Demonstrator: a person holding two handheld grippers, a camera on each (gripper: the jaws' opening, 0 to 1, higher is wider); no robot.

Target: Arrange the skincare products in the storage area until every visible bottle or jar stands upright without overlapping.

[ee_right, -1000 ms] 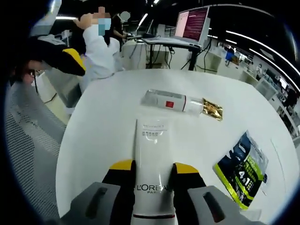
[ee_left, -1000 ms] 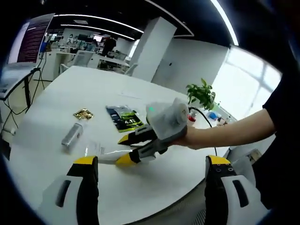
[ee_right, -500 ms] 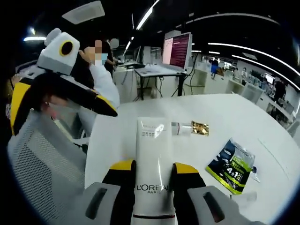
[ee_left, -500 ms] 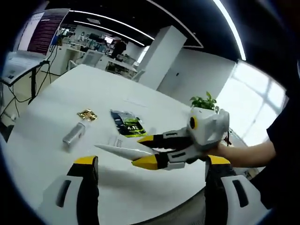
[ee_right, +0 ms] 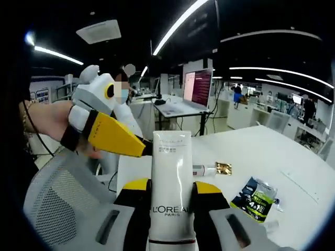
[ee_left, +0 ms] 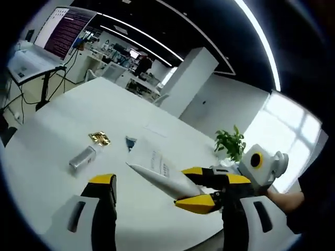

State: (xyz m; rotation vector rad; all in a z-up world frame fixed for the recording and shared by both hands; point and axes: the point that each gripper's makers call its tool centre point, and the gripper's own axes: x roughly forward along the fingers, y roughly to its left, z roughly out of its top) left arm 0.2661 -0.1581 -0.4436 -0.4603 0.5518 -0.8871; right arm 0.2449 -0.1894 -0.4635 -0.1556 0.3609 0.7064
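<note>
My right gripper is shut on a white L'Oréal tube and holds it in the air above the white round table, with the crimped end pointing away. In the left gripper view the same tube juts left from the right gripper. My left gripper is open with nothing in it. In the right gripper view a hand holds the left gripper just left of the tube's far end. A small clear bottle with a gold cap lies flat on the table.
A green and black sachet lies on the table to the right of the small bottle. A grey mesh chair stands at the table's near edge. A laptop on a stand and a potted plant are beyond the table.
The right gripper has lifted the tube off the table and tipped it upward. The left gripper has come closer to the tube's far end.
</note>
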